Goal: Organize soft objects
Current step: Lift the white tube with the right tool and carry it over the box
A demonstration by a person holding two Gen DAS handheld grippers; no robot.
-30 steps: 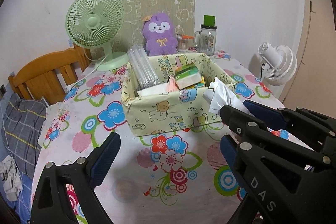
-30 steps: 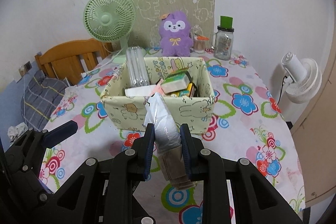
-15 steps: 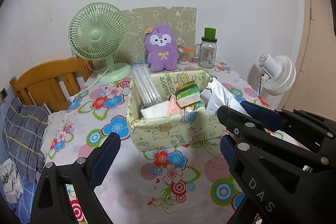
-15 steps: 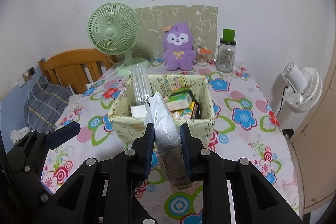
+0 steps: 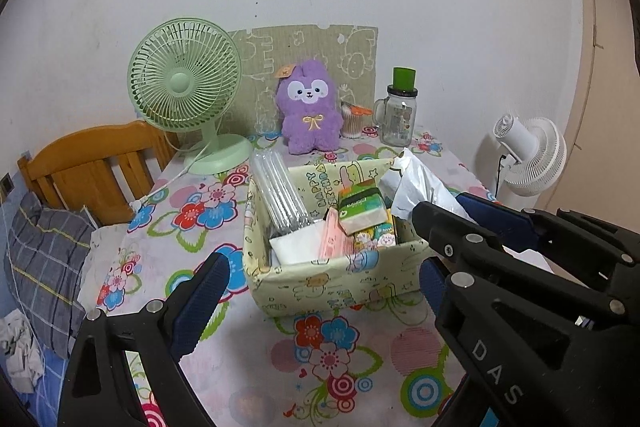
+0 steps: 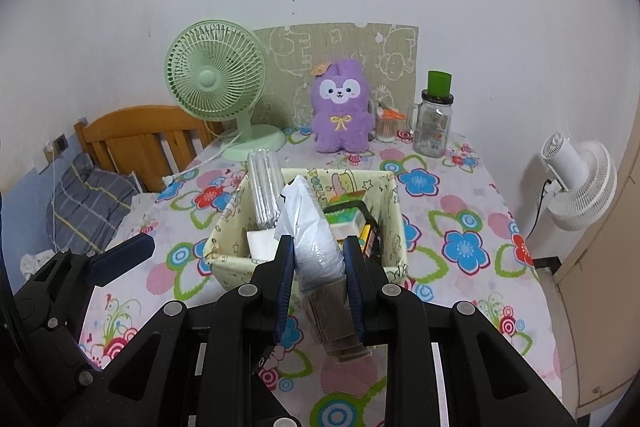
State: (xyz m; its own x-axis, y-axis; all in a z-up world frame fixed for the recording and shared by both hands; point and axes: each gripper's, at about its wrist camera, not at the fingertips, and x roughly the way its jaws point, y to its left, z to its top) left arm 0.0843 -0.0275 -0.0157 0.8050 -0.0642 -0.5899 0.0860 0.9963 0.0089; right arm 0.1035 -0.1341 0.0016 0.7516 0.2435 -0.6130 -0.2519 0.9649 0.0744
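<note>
Held in the right gripper (image 6: 320, 279): a plastic-wrapped packet (image 6: 310, 231), pinched between the blue pads (image 6: 285, 267), long axis running up and away from the fingers toward the storage box (image 6: 394, 211). Upper end of the packet over the box's near wall, lower end below the pads on the near side of the box. Seen from the left wrist, the same packet (image 5: 416, 187) pokes in over the box (image 5: 320, 279) at its right rim. Probably a pack of tissues or wipes, though the wrapper glare leaves that uncertain.

Left gripper (image 5: 320, 279) spread wide and holding nothing, short of the box's near wall and off to its left. Right gripper clearly the nearer and the only one loaded, so the coming move likely a short push forward and down into the free space on the right side of the box, beside the green tissue pack (image 5: 362, 213) and the clear tubes (image 5: 280, 195).

Compared with a second ago: box closer and lower in both views, packet tip now past the box's near edge instead of short of it. Grip on the packet unchanged, left fingers just as wide. Purple plush (image 6: 340, 111) beyond the box unmoved.
</note>
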